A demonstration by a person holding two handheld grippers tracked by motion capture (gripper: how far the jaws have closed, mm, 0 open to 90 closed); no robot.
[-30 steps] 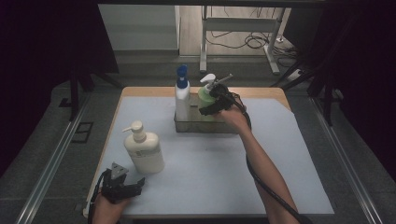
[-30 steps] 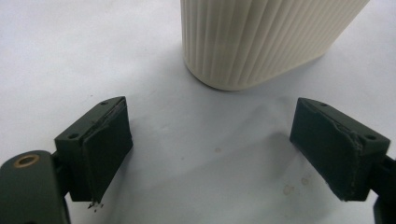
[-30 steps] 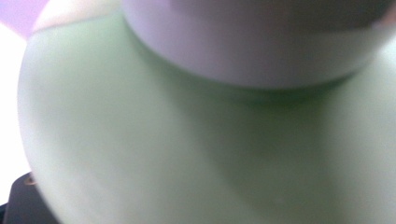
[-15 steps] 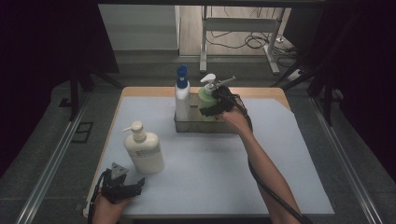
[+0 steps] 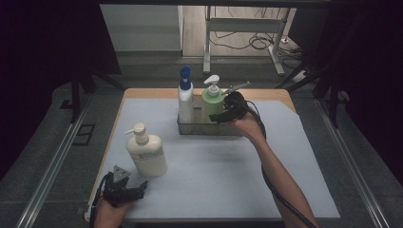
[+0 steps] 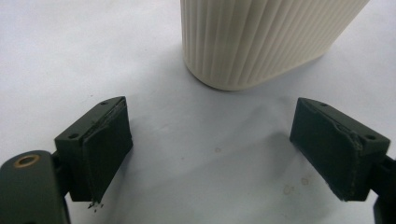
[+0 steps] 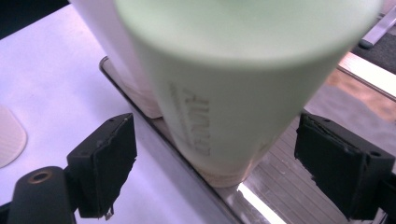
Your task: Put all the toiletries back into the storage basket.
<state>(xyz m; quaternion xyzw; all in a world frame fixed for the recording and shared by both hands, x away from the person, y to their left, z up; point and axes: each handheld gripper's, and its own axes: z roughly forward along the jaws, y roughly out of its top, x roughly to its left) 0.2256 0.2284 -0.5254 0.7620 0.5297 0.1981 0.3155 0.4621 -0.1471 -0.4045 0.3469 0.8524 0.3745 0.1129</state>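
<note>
High view: the right gripper (image 5: pixel 227 110), jaws spread either side of the green bottle (image 5: pixel 212 103) standing in the tray (image 5: pixel 209 129) at the table's far edge, looks set to grasp it, while the left gripper (image 5: pixel 124 189) rests spread near the cream bottle (image 5: pixel 146 152) by the near-left corner

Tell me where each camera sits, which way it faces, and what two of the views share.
High view: above the person's side, facing forward and down on the table; both forearms, left gripper and right gripper show.
Left gripper view: rides the left gripper, facing down at the cream bottle; its open jaws show.
Right gripper view: rides the right gripper, facing the green bottle in the tray; its open jaws flank it.
Shared: the high view also shows the cream bottle, green bottle and tray.
</note>
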